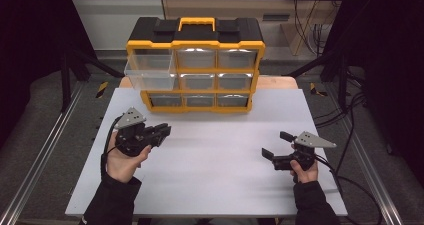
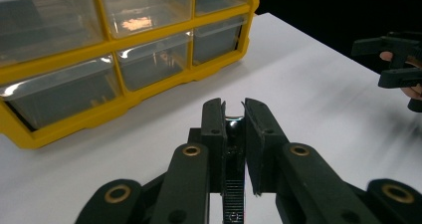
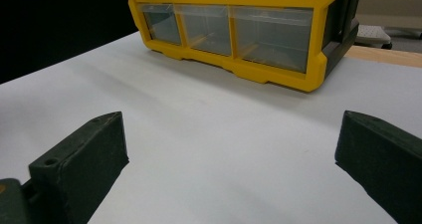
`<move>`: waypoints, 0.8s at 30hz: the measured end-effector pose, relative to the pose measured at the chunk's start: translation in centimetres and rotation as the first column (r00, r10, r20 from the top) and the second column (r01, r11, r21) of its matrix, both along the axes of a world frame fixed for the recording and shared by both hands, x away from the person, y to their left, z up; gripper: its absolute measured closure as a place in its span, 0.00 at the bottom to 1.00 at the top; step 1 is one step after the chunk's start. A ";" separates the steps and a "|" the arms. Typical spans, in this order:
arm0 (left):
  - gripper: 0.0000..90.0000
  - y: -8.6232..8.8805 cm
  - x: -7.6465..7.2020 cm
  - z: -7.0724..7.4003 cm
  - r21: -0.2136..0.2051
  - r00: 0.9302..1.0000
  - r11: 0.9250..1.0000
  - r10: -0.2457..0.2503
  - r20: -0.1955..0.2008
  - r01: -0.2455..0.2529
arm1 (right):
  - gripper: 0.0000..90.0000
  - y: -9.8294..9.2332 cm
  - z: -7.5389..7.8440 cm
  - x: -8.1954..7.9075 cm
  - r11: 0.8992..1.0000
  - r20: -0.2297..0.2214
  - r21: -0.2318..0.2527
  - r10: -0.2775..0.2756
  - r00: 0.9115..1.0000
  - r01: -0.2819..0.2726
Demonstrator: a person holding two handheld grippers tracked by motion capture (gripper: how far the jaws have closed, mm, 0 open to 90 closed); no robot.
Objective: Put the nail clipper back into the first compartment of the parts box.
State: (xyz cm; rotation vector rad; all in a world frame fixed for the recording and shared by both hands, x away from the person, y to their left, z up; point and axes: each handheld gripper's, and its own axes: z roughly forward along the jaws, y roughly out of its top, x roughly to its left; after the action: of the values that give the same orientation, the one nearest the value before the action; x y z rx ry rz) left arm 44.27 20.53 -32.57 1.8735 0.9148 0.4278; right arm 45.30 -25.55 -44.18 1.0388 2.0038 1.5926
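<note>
A yellow and black drawer organiser stands at the back of the white table; its top-left clear drawer is pulled out. My left gripper hovers in front of the organiser's lower left corner. In the left gripper view its jaws stand almost together, pinching a small dark shiny round object. My right gripper is held low at the table's right side, open with nothing between its fingers. In the right gripper view the jaws stand wide apart and face the organiser.
The white table top stretches between the two hands. In the left gripper view the organiser's clear drawers are close at the left, and the other gripper shows at the far right. Metal frame rails and cables flank the table.
</note>
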 end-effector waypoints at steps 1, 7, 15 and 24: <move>0.88 0.1 0.0 0.2 0.000 1.000 1.000 0.002 0.002 -0.002 | 0.01 0.0 0.0 0.0 1.000 0.001 0.000 0.000 1.000 0.000; 0.88 0.7 -0.2 1.4 -0.027 1.000 1.000 0.006 0.022 -0.005 | 0.01 -0.1 0.1 -0.1 1.000 0.002 0.005 -0.002 1.000 0.002; 0.88 1.5 0.1 3.0 -0.052 0.999 0.999 0.016 0.052 -0.013 | 0.01 0.0 0.0 0.0 1.000 0.001 0.001 -0.004 1.000 0.004; 0.88 2.1 0.5 4.8 -0.076 0.997 0.997 0.032 0.075 -0.027 | 0.01 0.0 0.0 0.0 1.000 0.001 0.001 -0.004 1.000 0.004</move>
State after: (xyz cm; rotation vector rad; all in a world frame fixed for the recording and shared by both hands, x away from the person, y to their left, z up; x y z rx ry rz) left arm 44.82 22.64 -27.76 1.7653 0.8964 0.4735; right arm 45.30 -25.58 -44.17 1.0415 1.9994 1.5914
